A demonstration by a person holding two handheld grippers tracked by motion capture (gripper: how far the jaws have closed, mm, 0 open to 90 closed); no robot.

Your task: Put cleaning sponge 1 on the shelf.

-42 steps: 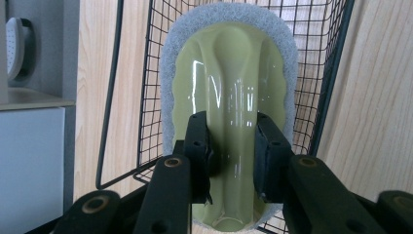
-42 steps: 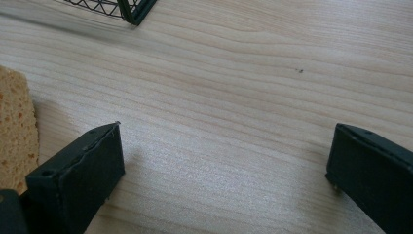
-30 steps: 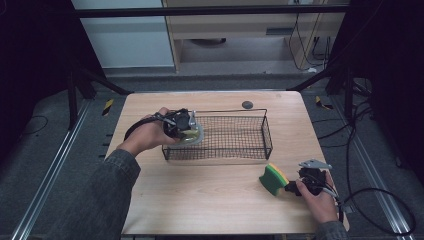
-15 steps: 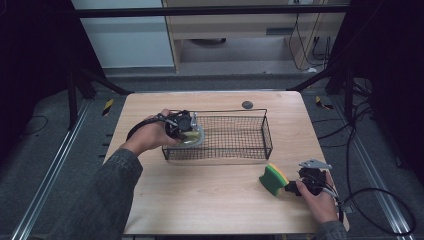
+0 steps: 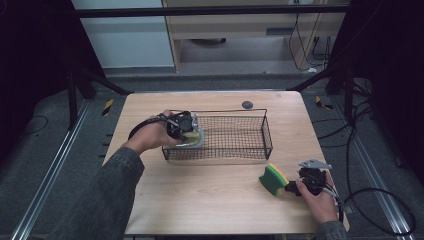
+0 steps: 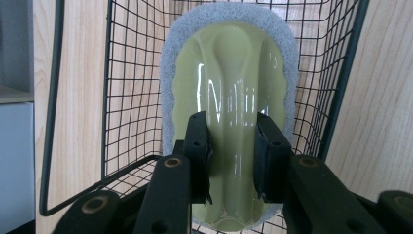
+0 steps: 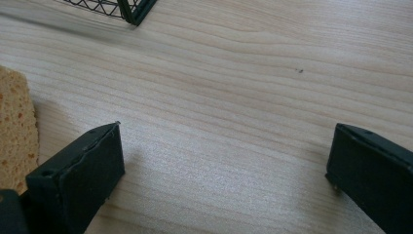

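Our left hand-held gripper (image 6: 233,161) pinches the scrub pad's (image 6: 229,58) pale-green plastic grip, long axis running straight out along the jaws — pad sits inside the wire basket (image 5: 250,145), at its left end. Right hand-held gripper (image 7: 224,170), jaws spread w/ nothing between, rests on the counter (image 5: 210,195) — sponge (image 5: 272,179) just beside it, so right hand's nearer.

The left forearm, sleeved in dark denim, is extended from the bottom left of the high view, angled up and to the right. The left tongs (image 5: 192,134) are gripped in the left hand (image 5: 150,137), their jaws clamped together on what is held between them. The right hand (image 5: 316,199) is rested low at the near right, wrist bent inward. The right tongs (image 5: 289,188) are pointed leftward, jaws spread wide, with nothing between them.
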